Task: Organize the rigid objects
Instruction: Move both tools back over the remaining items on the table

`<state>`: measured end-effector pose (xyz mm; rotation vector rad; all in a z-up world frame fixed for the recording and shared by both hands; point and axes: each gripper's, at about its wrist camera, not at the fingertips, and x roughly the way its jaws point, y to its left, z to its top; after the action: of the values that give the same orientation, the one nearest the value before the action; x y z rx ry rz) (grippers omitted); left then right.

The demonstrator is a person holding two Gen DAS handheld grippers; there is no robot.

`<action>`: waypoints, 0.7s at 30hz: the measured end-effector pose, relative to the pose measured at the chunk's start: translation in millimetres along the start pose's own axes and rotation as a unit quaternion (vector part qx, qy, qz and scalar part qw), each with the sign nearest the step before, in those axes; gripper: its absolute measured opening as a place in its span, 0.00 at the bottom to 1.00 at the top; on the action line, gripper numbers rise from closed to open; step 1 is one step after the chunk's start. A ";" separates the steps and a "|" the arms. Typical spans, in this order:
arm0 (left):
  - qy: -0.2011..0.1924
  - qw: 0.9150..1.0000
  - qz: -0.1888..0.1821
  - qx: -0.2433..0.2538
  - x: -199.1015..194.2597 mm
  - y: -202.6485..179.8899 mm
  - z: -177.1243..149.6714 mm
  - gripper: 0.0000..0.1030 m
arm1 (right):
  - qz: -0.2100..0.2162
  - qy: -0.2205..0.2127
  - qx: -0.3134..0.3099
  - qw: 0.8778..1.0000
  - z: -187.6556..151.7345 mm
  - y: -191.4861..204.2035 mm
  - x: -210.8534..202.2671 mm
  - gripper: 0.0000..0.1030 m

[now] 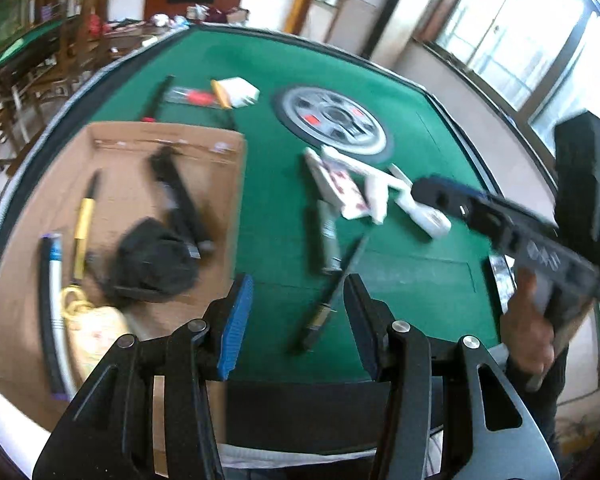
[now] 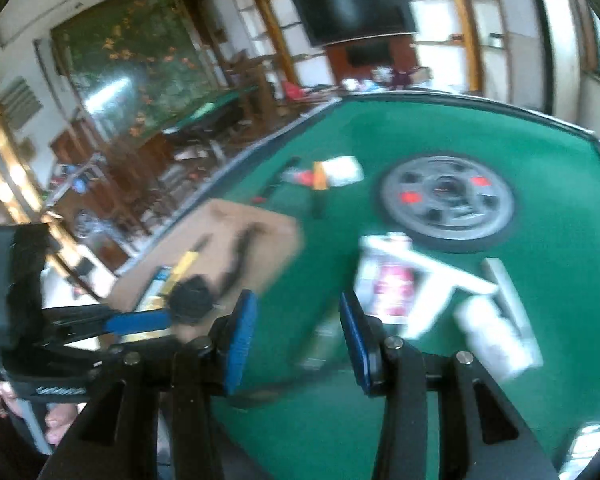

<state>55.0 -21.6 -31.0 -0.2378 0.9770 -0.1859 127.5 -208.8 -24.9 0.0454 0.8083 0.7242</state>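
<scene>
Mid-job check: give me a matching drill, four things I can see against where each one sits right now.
Things:
1. yellow-handled tool
2. playing cards
3. round grey dial
4. left gripper

Places:
A. set into the middle of the green table
B. inside the cardboard box
C. loose on the felt, beside white packets
D. above the table's near edge, open and empty

Pairs: 1-B, 2-C, 3-A, 4-D
</scene>
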 end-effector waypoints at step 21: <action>0.109 0.992 0.021 0.058 93.3 -42.9 -8.5 0.46 | -0.151 0.056 0.092 0.983 -23.9 -109.6 31.9 0.51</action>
<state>96.8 -88.1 -97.7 -0.0916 1.1826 -0.2323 189.2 -278.3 -95.3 0.0470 0.9630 0.3663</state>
